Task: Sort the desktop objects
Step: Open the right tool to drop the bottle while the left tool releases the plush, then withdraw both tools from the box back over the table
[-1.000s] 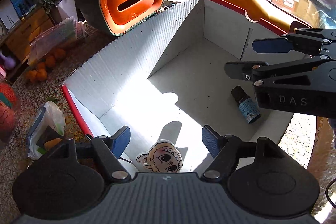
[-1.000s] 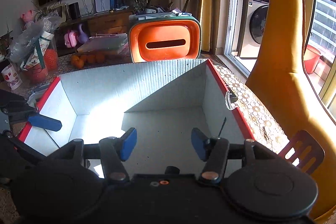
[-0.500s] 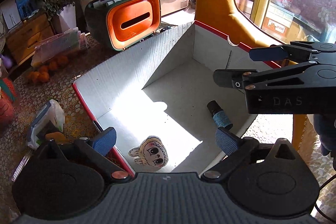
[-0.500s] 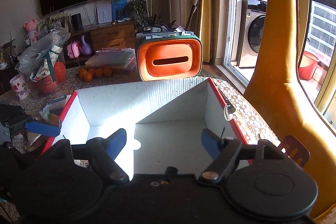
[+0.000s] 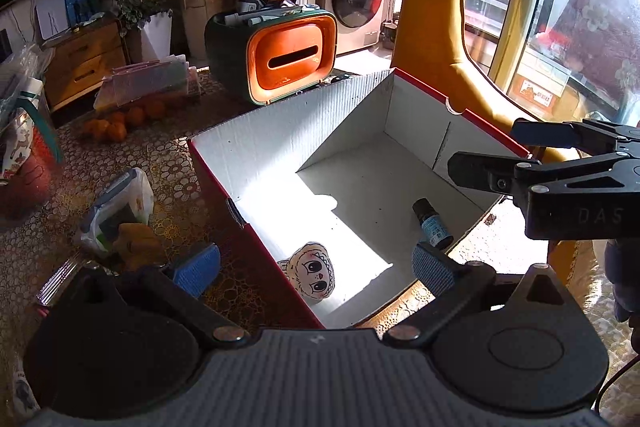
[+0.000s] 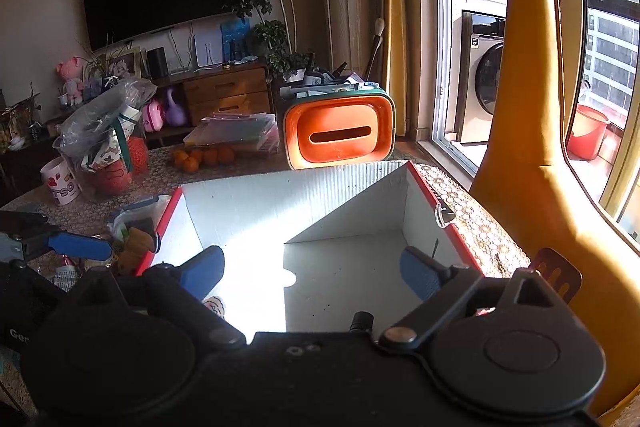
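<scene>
Sunlit living-room table [image 5: 168,151] with a patterned cloth, seen from both wrists. Nearest us, our left gripper [image 5: 316,269] is spread wide and holds nothing; it hangs above the near left corner of the box [image 5: 280,131]. Our right gripper [image 6: 310,273] is likewise wide open and empty, poised over the near edge of the box.

Inside the box, on its white floor, lie two sorted items: a doll-face charm [image 5: 314,273] near the front wall and a small dark bottle [image 5: 432,223] with a blue label, on its side towards the right wall. The two are well apart.

Left of the box, on the cloth, sits a plastic bag [image 5: 120,207] of small things, which we judge a likely next candidate. Farther off we see oranges [image 5: 116,123], a flat clear case [image 5: 148,87] and an orange-fronted organiser [image 5: 292,61] holding pens. We judge the sorting begun but unfinished.
</scene>
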The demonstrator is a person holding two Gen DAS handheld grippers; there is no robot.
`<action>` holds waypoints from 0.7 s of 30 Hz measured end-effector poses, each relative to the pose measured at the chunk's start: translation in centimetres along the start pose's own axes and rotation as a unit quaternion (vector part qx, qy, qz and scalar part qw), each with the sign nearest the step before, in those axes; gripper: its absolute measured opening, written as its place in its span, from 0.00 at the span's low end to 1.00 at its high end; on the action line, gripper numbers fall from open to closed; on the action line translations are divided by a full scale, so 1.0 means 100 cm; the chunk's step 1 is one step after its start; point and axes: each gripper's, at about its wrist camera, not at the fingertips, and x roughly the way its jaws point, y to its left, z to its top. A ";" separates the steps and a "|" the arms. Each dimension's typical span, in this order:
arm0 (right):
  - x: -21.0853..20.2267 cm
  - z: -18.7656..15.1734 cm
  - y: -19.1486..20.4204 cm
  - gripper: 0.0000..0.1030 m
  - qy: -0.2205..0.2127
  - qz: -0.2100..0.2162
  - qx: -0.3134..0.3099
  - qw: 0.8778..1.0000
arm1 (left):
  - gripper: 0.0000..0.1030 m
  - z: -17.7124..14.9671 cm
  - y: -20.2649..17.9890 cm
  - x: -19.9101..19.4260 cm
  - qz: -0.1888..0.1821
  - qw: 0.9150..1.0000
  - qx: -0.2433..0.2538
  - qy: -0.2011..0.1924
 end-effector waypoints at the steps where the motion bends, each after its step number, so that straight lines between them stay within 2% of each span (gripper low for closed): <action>1: -0.003 -0.001 0.002 0.92 -0.001 0.000 0.001 1.000 | 1.00 -0.003 0.000 -0.004 0.001 1.000 0.002 -0.005; 5: -0.012 -0.005 0.009 0.94 -0.005 0.001 0.002 1.000 | 1.00 -0.012 0.001 -0.019 0.011 1.000 0.006 -0.028; 10: -0.026 -0.009 0.024 0.95 -0.014 0.003 -0.003 1.000 | 1.00 -0.025 0.008 -0.039 0.006 0.999 -0.002 -0.050; 16: -0.041 -0.015 0.045 0.96 -0.026 0.010 -0.009 1.000 | 1.00 -0.042 0.015 -0.063 0.001 0.998 -0.003 -0.061; 21: -0.052 -0.018 0.062 0.99 -0.034 0.011 -0.011 0.999 | 1.00 -0.058 0.030 -0.083 0.013 0.997 -0.031 -0.068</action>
